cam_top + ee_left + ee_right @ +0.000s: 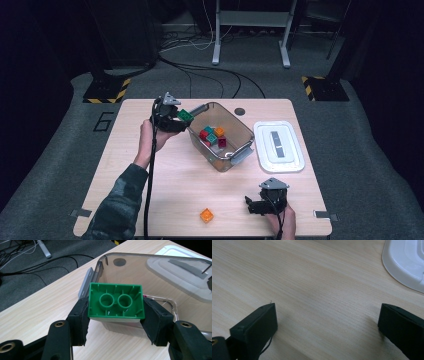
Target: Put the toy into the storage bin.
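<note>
— One green brick [116, 301] sits clamped between the pads of the left claw [116, 315], hollow underside facing the left gripper view, its two round tubes plain to see.

— Where is it, over the surface [150, 165]?

— Lifted off it. In the high view the brick [185, 115] is just at the near-left rim of the clear bin [235, 131], beside the grey latch on that end; whether it touches the rim I cannot tell.

— And inside the bin?

— Several small blocks [213, 136] lie on the bottom: red, teal, orange (a dark pink one too).

— The other hand?

— The right claw [250, 205] rests low by the near-right edge of the surface, held in the person's hand. In the right gripper view its jaws stand wide apart with bare wood between them, gripping nothing.

— Anything else lying about?

— An orange block [206, 215] on the surface near the front edge, left of the right claw and apart from it. The white lid [278, 146] lies flat just to the right of the bin, a grey strip on its top.
</note>
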